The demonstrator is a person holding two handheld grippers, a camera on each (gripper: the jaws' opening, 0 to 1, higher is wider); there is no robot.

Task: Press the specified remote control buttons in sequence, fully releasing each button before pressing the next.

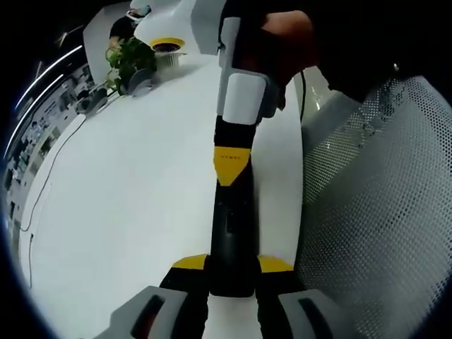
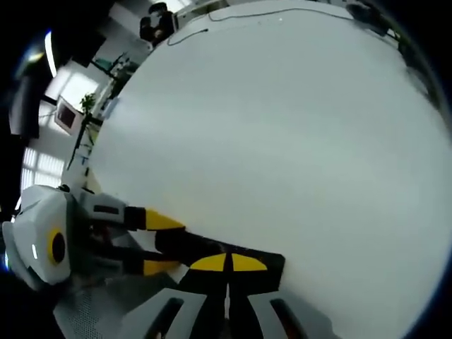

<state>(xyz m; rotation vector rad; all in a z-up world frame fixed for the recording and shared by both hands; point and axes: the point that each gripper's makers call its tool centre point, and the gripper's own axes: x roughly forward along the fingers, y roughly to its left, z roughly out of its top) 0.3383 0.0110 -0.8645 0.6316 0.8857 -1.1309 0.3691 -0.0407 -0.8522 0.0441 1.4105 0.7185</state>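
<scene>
I have the remote control [image 1: 232, 233] clamped end-on in the left hand-held gripper [image 1: 233, 282]; its yellow-tipped jaws are closed on the near end of the long black body, which runs away from me over the white bench [image 1: 127, 191]. The right hand-held gripper [image 1: 232, 166] comes in from the far side, its yellow tips drawn together into a single point resting on or just above the remote's far half. In the right gripper view those same jaws [image 2: 227, 263] are closed against each other with nothing between them, sitting right at the remote [image 2: 212, 253], while the left tool [image 2: 152, 240] holds it from the left.

I judge this to be a press in progress or about to land. I cannot read any button from here, since the remote's face is dark and foreshortened, so I would not trust position alone.

To do it well, I should keep the left grip steady and level so the remote does not pivot under load, push straight down with the closed tips, then lift fully clear before moving along. A mesh chair back [image 1: 374, 205] stands just beside the bench edge, and a potted plant [image 1: 127, 60] sits well away at the far end.
</scene>
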